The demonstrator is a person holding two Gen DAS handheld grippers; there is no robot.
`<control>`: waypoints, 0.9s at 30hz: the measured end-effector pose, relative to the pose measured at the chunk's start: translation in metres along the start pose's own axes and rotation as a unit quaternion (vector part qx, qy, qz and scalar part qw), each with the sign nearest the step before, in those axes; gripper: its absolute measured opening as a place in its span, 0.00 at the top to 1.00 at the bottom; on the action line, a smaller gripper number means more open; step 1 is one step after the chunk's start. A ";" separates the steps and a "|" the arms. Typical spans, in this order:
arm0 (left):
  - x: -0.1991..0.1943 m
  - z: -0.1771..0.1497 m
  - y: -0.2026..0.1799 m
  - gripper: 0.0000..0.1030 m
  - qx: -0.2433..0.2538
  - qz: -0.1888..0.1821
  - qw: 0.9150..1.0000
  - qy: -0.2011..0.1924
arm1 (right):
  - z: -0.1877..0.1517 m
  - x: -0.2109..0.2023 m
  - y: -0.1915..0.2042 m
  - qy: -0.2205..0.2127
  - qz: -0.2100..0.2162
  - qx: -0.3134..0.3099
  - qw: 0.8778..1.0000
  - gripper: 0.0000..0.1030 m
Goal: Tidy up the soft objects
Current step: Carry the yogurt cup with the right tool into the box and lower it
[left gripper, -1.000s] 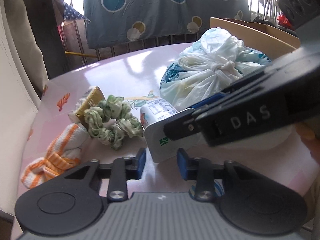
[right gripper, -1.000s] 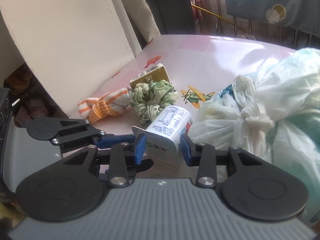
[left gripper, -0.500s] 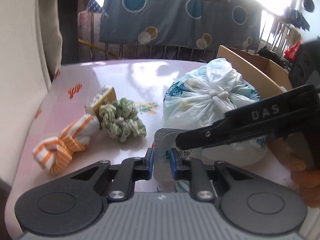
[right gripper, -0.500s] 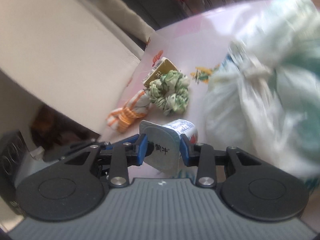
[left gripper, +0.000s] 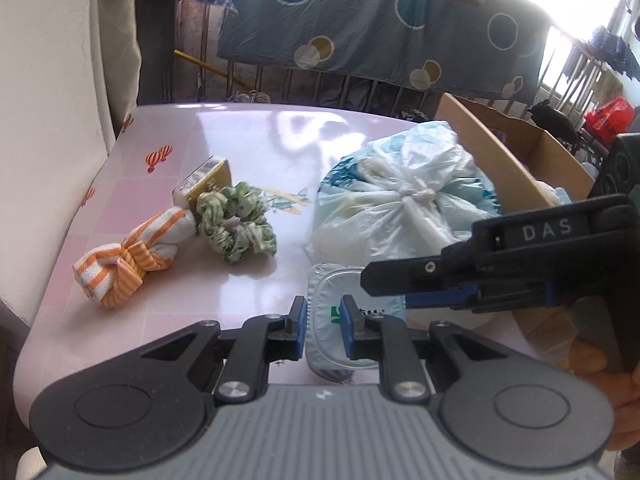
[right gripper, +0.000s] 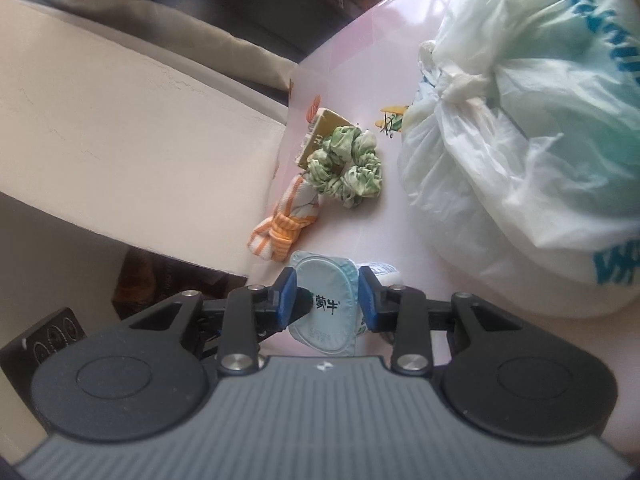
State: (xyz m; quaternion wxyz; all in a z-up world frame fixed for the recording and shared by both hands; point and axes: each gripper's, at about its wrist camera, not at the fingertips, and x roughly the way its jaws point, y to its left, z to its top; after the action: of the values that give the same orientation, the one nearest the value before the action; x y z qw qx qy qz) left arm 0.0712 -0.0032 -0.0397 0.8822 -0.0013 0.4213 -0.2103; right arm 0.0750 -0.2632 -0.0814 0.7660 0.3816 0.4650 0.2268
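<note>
The pale-blue foil-lidded yogurt cup (right gripper: 326, 304) sits clamped between the right tongs (right gripper: 327, 300), lid facing the camera; the left tongs (left gripper: 323, 325) stand slightly apart around the lid's edge, whether touching I cannot tell. The open cardboard box (left gripper: 516, 156) lies rightward past the knotted white plastic bag (left gripper: 404, 200), and the glossy pink counter (left gripper: 256, 140) carries a green scrunchie (left gripper: 238, 222) and an orange-striped knotted cloth (left gripper: 128, 256).

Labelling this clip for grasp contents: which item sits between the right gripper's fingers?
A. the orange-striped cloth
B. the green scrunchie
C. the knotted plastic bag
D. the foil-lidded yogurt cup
D: in the right wrist view the right gripper has its blue pads on either side of the yogurt cup, while the scrunchie, striped cloth and bag lie apart on the table.
</note>
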 end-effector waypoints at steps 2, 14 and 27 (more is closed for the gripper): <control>-0.009 0.004 -0.010 0.82 0.011 -0.001 1.000 -0.008 | 0.000 -0.013 0.003 -0.010 0.006 0.000 1.000 0.69; -0.054 0.068 -0.111 0.82 0.083 -0.051 0.992 -0.085 | 0.024 -0.159 0.014 -0.131 0.036 -0.016 0.991 0.69; 0.030 0.099 -0.251 0.79 0.128 -0.126 0.984 0.011 | 0.039 -0.276 -0.096 -0.187 -0.026 0.085 0.978 0.68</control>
State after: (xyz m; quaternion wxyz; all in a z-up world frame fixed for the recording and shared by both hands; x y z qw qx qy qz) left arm 0.0685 -0.2601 0.0468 0.8370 0.0608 0.3969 -0.3717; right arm -0.0198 -0.5299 0.0022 0.8099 0.4687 0.3409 0.0910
